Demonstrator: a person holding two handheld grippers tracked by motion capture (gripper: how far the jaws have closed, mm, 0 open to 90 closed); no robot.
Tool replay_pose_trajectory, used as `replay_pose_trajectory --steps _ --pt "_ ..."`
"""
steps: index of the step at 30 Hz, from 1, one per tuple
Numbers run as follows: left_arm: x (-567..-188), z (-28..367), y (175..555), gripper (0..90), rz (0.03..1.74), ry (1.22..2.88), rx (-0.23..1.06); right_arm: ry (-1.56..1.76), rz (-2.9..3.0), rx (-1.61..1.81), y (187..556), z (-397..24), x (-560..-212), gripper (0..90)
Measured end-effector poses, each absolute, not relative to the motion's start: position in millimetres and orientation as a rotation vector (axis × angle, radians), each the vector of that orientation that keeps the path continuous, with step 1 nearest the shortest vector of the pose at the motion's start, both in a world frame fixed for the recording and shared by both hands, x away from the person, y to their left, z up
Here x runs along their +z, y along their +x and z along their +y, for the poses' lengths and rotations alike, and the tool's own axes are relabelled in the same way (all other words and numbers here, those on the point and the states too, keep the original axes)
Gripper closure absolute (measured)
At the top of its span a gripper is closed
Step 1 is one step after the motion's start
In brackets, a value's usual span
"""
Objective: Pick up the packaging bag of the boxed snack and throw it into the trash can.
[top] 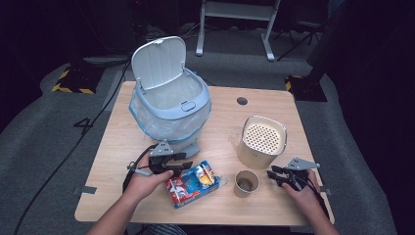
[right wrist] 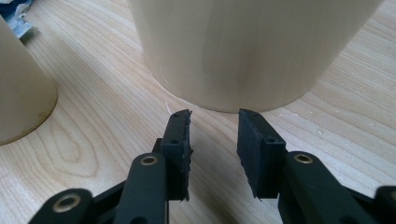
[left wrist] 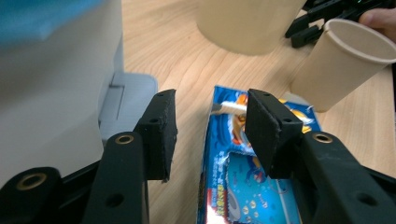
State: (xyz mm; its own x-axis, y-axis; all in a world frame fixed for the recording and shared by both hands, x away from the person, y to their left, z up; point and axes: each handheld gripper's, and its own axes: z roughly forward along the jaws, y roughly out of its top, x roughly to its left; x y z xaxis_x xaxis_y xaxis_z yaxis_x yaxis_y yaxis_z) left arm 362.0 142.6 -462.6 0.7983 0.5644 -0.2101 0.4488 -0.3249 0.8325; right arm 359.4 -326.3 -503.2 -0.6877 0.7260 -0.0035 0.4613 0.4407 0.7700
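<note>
Over blue carton [left wrist: 243,182], left jaws apart, right jaws empty

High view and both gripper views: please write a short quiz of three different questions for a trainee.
1. True or false: the bin lid is open.
2. What lies between the left gripper jaws: A) cup B) blue box C) nothing?
3. What stands on the table between the blue box and the right gripper?

Key:
1. True.
2. B; the box edge is between the open jaws, and the pads do not press on it.
3. The paper cup.
</note>
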Motion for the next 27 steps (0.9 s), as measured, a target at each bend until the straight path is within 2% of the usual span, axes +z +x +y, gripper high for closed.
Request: replay_pose_trajectory --steps 6,11,19,24,27 --pt "-476 140 366 57.3 0.768 2.041 0.102 1.016 2.363 1.106 360 -327 -503 64.8" --pt "-482 138 369 62.9 0.784 2.064 0.060 1.013 2.367 1.111 359 -326 -503 63.6" --pt "-488 135 371 66.2 0.795 2.092 0.009 1.014 2.369 1.111 359 -326 -503 63.2" --pt "-489 135 372 72.2 0.819 2.104 -0.030 1.012 2.369 1.111 359 -326 -503 62.8" --pt "-491 135 373 72.3 0.839 2.109 -0.061 1.012 2.370 1.111 359 -326 -503 62.7"
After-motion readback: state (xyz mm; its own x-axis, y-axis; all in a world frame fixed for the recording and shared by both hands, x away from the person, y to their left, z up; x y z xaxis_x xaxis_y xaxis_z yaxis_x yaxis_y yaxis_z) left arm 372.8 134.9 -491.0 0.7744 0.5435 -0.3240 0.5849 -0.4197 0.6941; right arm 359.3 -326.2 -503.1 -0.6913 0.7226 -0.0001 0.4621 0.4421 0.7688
